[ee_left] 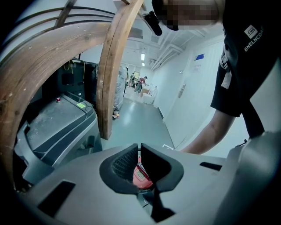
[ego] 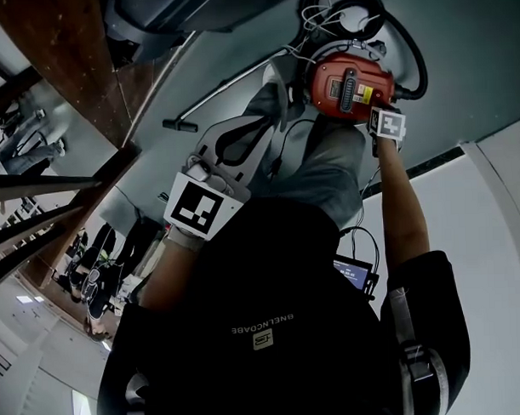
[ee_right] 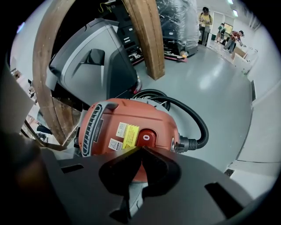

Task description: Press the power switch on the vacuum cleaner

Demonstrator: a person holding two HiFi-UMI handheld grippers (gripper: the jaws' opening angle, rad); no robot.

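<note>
Vacuum cleaner (ego: 349,87), a red canister, is sitting on the grey floor (ee_right: 219,79) ahead of me, its black ribbed hose (ee_right: 198,123) curving round behind it. I am holding the right gripper (ee_right: 141,149) just over the canister's top. Its jaws are pressed together with nothing between them. Their joined tips are pointing at the red oval power switch (ee_right: 146,137), marked with a white 0, which is lying just beside a yellow label (ee_right: 129,130) on the canister's top face. Whether the tips are touching the switch I cannot tell. I am holding the left gripper (ee_left: 139,151) off to the left, apart from the canister. Its jaws are standing all but closed, gripping nothing, and a sliver of the red body is showing through the thin slit between them. A wooden post (ee_right: 147,35) and a grey machine (ee_right: 94,57) are standing beyond the vacuum cleaner.
</note>
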